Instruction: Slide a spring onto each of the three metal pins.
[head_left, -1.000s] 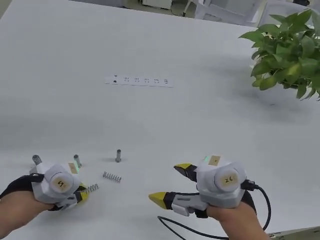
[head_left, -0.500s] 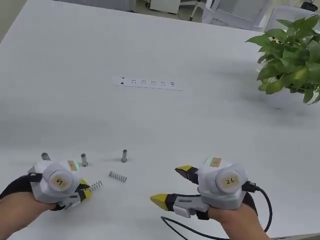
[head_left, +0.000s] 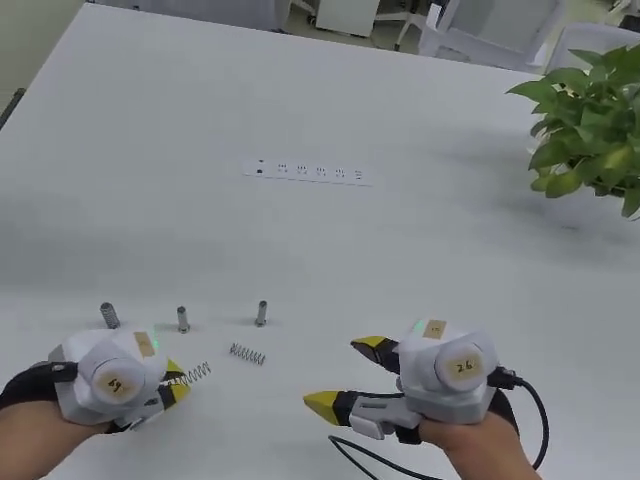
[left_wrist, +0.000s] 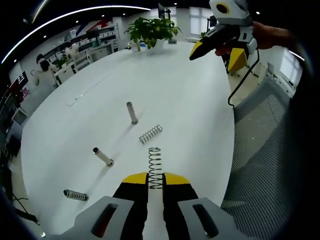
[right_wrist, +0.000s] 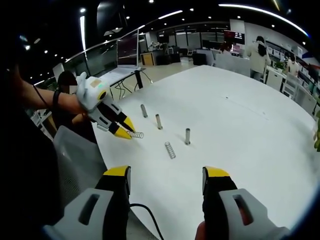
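Three short metal pins stand in a row near the table's front left. The left pin (head_left: 109, 316) carries a spring, while the middle pin (head_left: 183, 319) and the right pin (head_left: 261, 313) are bare. A loose spring (head_left: 247, 353) lies in front of them. My left gripper (head_left: 176, 386) is shut on one end of another spring (head_left: 196, 374), seen close up (left_wrist: 155, 165) between its yellow tips (left_wrist: 155, 178). My right gripper (head_left: 348, 372) hovers open and empty to the right, and its own view (right_wrist: 166, 172) faces the pins.
A white power strip (head_left: 306, 172) lies flat in mid-table. A potted plant (head_left: 590, 100) stands at the far right. A black cable (head_left: 520, 385) trails from the right gripper. The near table edge runs just behind both hands.
The head camera has tilted, shifting the whole scene. My left gripper, still shut on the spring, has drifted slightly left away from the pins. The right gripper has stayed open and hardly moved.
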